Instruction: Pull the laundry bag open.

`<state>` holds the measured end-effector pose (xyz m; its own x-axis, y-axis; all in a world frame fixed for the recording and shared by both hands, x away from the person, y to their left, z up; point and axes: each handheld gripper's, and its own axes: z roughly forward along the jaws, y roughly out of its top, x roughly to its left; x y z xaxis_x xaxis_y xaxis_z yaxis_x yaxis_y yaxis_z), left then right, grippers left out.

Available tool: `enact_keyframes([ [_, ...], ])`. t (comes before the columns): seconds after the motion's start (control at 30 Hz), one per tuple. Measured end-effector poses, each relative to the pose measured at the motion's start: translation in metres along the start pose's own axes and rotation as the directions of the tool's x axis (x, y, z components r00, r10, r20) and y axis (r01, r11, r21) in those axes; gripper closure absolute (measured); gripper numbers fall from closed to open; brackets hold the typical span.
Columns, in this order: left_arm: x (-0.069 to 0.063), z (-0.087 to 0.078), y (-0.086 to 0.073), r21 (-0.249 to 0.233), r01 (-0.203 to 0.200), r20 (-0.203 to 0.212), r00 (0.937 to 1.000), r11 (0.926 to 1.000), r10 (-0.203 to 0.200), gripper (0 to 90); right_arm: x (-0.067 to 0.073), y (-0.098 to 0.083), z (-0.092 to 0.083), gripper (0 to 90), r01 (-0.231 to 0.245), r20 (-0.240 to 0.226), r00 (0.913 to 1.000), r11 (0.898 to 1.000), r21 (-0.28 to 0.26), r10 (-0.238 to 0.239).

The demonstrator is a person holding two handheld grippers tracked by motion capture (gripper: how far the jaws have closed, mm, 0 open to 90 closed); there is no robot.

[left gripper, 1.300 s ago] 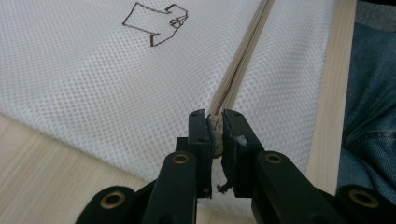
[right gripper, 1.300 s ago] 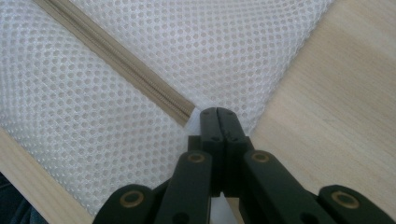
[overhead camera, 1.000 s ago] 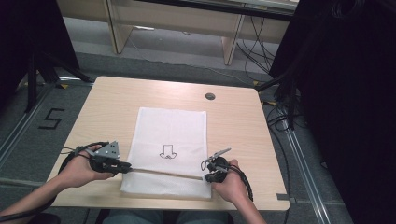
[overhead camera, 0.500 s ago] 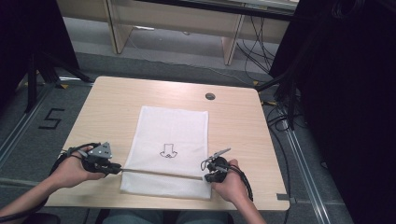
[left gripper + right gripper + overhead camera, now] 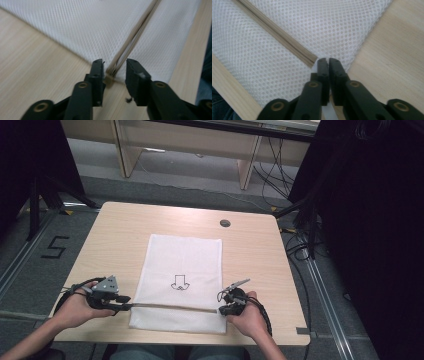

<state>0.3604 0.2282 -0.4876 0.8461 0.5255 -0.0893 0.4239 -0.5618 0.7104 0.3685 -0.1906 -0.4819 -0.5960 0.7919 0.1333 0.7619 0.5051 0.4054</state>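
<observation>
A white mesh cloth (image 5: pixel 182 265) lies flat on the table, with a small black printed mark (image 5: pixel 179 285) near its middle. A thin wooden stick (image 5: pixel 172 306) lies across its near part. My left gripper (image 5: pixel 125 304) is at the stick's left end. Its jaws have just been opening and now stand apart (image 5: pixel 114 67), with the end of the stick (image 5: pixel 132 37) between them, untouched. My right gripper (image 5: pixel 221 307) is at the cloth's right edge. Its jaws (image 5: pixel 327 61) have eased slightly and stay nearly together on the cloth (image 5: pixel 324 25) edge, beside the end of the stick (image 5: pixel 277 33).
The wooden table (image 5: pixel 120 235) has bare surface left, right and beyond the cloth, and a round cable hole (image 5: pixel 225 223) at the far right. Desk legs and cables stand on the floor behind. The table's front edge is close under both hands.
The left gripper has shifted slightly to the left along the stick's line. The right hand has stayed in place. The stick and cloth lie where they were.
</observation>
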Motion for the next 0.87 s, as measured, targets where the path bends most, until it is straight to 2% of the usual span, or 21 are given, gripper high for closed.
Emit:
enact_keyframes([
  [0.07,-0.004,-0.007,0.002,-0.086,0.003,-0.024,0.9997,0.9963,-0.005,55.5,-0.001,0.0,-0.004,79.6,0.03,0.018,0.9994,0.999,-0.043,-0.029],
  [0.1,-0.006,-0.007,0.001,-0.121,0.033,-0.024,0.999,0.992,-0.037,51.8,0.001,-0.001,-0.008,79.4,0.026,0.043,0.9988,0.998,-0.053,-0.024],
  [0.13,-0.006,-0.009,0.0,-0.124,0.032,-0.035,0.9987,0.9918,-0.037,49.6,0.0,-0.001,-0.009,79.1,0.035,0.047,0.9984,0.997,-0.066,-0.032],
  [0.17,-0.007,-0.01,-0.001,-0.131,0.048,-0.042,0.9977,0.9902,-0.054,46.9,0.001,-0.001,-0.011,78.7,0.026,0.044,0.9988,0.997,-0.066,-0.023],
  [0.2,-0.01,-0.011,-0.002,-0.144,0.05,-0.043,0.9975,0.9884,-0.057,44.0,-0.001,-0.001,-0.011,77.8,0.043,0.048,0.9981,0.995,-0.086,-0.039],
  [0.23,-0.012,-0.013,-0.003,-0.128,0.049,-0.042,0.9976,0.9905,-0.055,41.8,0.0,-0.002,-0.013,76.9,0.034,0.052,0.9982,0.996,-0.087,-0.029],
  [0.33,-0.015,-0.016,-0.003,-0.171,0.046,-0.052,0.9971,0.9841,-0.056,37.3,-0.001,-0.004,-0.013,72.4,0.025,0.055,0.9983,0.996,-0.089,-0.02],
  [0.37,-0.016,-0.018,-0.003,-0.162,0.042,-0.065,0.9965,0.986,-0.053,36.5,-0.002,-0.005,-0.014,71.4,0.028,0.053,0.9983,0.995,-0.091,-0.023],
  [0.4,-0.018,-0.017,-0.003,-0.168,0.064,-0.057,0.9955,0.9837,-0.075,35.6,-0.002,-0.005,-0.014,70.3,0.026,0.057,0.9982,0.995,-0.096,-0.02],
  [0.43,-0.017,-0.017,-0.003,-0.166,0.028,-0.075,0.9963,0.9858,-0.041,35.2,-0.003,-0.005,-0.014,69.3,0.034,0.062,0.9977,0.994,-0.106,-0.028],
  [0.47,-0.017,-0.017,-0.004,-0.155,0.02,-0.086,0.9957,0.9877,-0.034,34.8,-0.003,-0.006,-0.015,68.2,0.02,0.059,0.9982,0.993,-0.113,-0.013],
  [0.5,-0.015,-0.015,-0.005,-0.16,0.045,-0.076,0.9954,0.986,-0.058,34.7,-0.004,-0.006,-0.015,67.3,0.019,0.058,0.9983,0.992,-0.123,-0.012],
  [0.53,-0.013,-0.015,-0.005,-0.163,0.045,-0.093,0.9938,0.9855,-0.061,34.8,-0.005,-0.006,-0.016,66.8,0.01,0.056,0.9984,0.991,-0.134,-0.003],
  [0.57,-0.011,-0.014,-0.006,-0.173,0.074,-0.086,0.9921,0.982,-0.09,34.7,-0.006,-0.007,-0.017,66.5,0.008,0.06,0.9982,0.99,-0.143,0.0],
  [0.6,-0.008,-0.014,-0.007,-0.166,0.065,-0.1,0.9916,0.9841,-0.082,34.7,-0.009,-0.007,-0.019,66.1,0.018,0.06,0.9981,0.99,-0.141,-0.009],
  [0.63,-0.007,-0.014,-0.008,-0.169,0.092,-0.096,0.9895,0.9813,-0.109,34.6,-0.009,-0.007,-0.019,66.0,0.002,0.064,0.9979,0.988,-0.156,0.008],
  [0.7,-0.003,-0.016,-0.009,-0.17,0.091,-0.107,0.9882,0.9813,-0.11,34.7,-0.011,-0.008,-0.02,65.9,-0.008,0.069,0.9974,0.984,-0.18,0.021],
  [0.73,-0.003,-0.016,-0.01,-0.184,0.114,-0.104,0.9854,0.9762,-0.135,34.8,-0.013,-0.009,-0.021,65.9,-0.002,0.071,0.9974,0.985,-0.174,0.014],
  [0.77,-0.001,-0.017,-0.01,-0.183,0.103,-0.107,0.9865,0.9777,-0.124,34.8,-0.013,-0.009,-0.019,65.9,-0.02,0.069,0.9971,0.981,-0.195,0.034],
  [0.8,-0.001,-0.017,-0.011,-0.184,0.121,-0.106,0.9842,0.9754,-0.142,34.8,-0.015,-0.009,-0.021,65.9,-0.014,0.074,0.9968,0.984,-0.18,0.028],
  [0.87,0.001,-0.017,-0.012,-0.188,0.12,-0.107,0.9841,0.9748,-0.142,34.7,-0.017,-0.01,-0.021,65.7,-0.023,0.072,0.9967,0.983,-0.18,0.037],
])
